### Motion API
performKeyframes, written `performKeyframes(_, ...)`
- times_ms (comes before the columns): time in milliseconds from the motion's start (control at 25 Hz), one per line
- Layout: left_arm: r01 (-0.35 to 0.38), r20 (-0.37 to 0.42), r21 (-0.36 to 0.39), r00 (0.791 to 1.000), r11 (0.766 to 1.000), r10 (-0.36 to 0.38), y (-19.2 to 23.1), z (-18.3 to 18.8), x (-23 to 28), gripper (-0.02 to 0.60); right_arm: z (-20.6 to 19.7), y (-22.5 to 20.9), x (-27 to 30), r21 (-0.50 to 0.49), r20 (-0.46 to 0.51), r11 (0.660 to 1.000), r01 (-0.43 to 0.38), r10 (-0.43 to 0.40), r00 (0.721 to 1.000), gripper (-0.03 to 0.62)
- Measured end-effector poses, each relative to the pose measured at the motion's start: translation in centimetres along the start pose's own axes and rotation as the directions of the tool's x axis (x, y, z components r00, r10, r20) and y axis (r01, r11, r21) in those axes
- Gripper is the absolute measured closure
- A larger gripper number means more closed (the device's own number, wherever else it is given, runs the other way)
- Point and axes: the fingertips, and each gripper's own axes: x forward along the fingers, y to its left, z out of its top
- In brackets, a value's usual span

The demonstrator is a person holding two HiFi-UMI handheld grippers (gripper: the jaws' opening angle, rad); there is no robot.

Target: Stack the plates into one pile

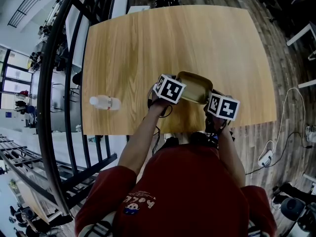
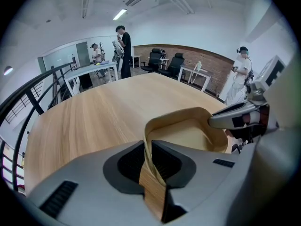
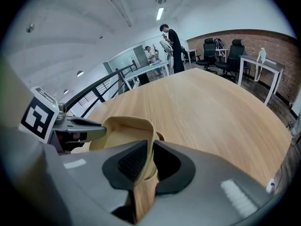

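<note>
Two forearms (image 1: 143,142) extend from a red shirt (image 1: 187,196) to the near edge of the desk (image 1: 163,38). Each hand carries one gripper.

The left gripper (image 2: 149,160) is closed on the left rim of a tan plate (image 1: 193,87), with the rim pinched between both pads. The right gripper (image 3: 148,160) is closed on the opposite rim of the same plate in the same manner. Each gripper carries a marker cube. The left cube (image 1: 170,89) sits at the plate's left side and the right cube (image 1: 224,107) at its near-right side.

The plate is at the near edge of the desk, about midway along that edge. It is held between the two grippers with its hollow side up. Whether its base touches the desk surface cannot be determined.

A pale bottle (image 1: 105,102) lies on its side near the left edge of the desk, close to the near-left corner and well apart from the plate.

Beyond the left edge, a black railing (image 1: 49,93) runs alongside the desk. Beyond the far edge stand white tables (image 2: 92,72), black office chairs (image 2: 155,59) and a brick wall (image 2: 207,62). One person in black (image 2: 124,48) stands by the tables. Another person in white (image 2: 242,74) stands in front of the brick wall.
</note>
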Motion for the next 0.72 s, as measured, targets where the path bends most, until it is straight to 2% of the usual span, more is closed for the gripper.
performKeyframes(320, 0.000, -0.045, 0.000, 0.999, 1.000, 0.000, 0.2, -0.8, 0.9, 0.528, -0.6, -0.2, 0.8, 0.013, -0.040, 1.000, -0.002, 0.002, 0.999, 0.540)
performKeyframes(720, -0.034, -0.028, 0.005, 0.999, 0.999, 0.034, 0.7, -0.9, 1.1, 0.528, -0.5, 0.0, 1.4, 0.021, -0.019, 1.000, -0.006, 0.006, 1.000, 0.537)
